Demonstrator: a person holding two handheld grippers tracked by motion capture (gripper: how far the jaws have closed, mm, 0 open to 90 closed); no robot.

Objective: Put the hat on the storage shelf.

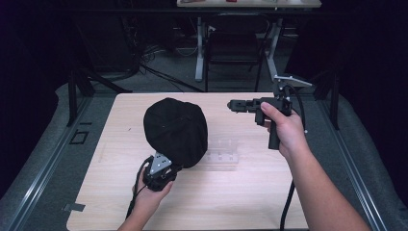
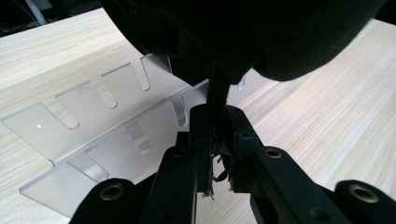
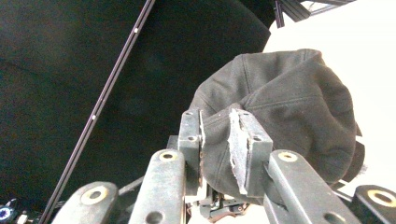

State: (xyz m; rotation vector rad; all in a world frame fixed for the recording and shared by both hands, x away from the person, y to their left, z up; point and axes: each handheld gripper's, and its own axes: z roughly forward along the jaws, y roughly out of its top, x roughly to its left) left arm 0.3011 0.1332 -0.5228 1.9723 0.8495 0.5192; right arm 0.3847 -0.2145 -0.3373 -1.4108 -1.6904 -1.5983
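A black cap [image 1: 175, 130] hangs over the left middle of the wooden table [image 1: 240, 202], above a clear acrylic rack [image 1: 223, 151]. My left gripper [image 1: 169, 165] reaches up from below and is shut on the cap's lower edge. In the left gripper view the left gripper [image 2: 215, 135] pinches a thin fold of the cap [image 2: 233, 32], and the slotted rack [image 2: 93, 121] lies just beyond. My right gripper [image 1: 232, 103] hovers to the right of the cap, pointing at it and apart from it. Its own view shows the right gripper [image 3: 219, 121] with jaws parted, the cap [image 3: 289, 107] behind them.
A chair [image 1: 231, 45] and white desk legs [image 1: 198, 48] stand on the floor beyond the table's far edge. Black frame posts [image 1: 72, 96] rise at the table's far corners. Grey floor rails run along both sides.
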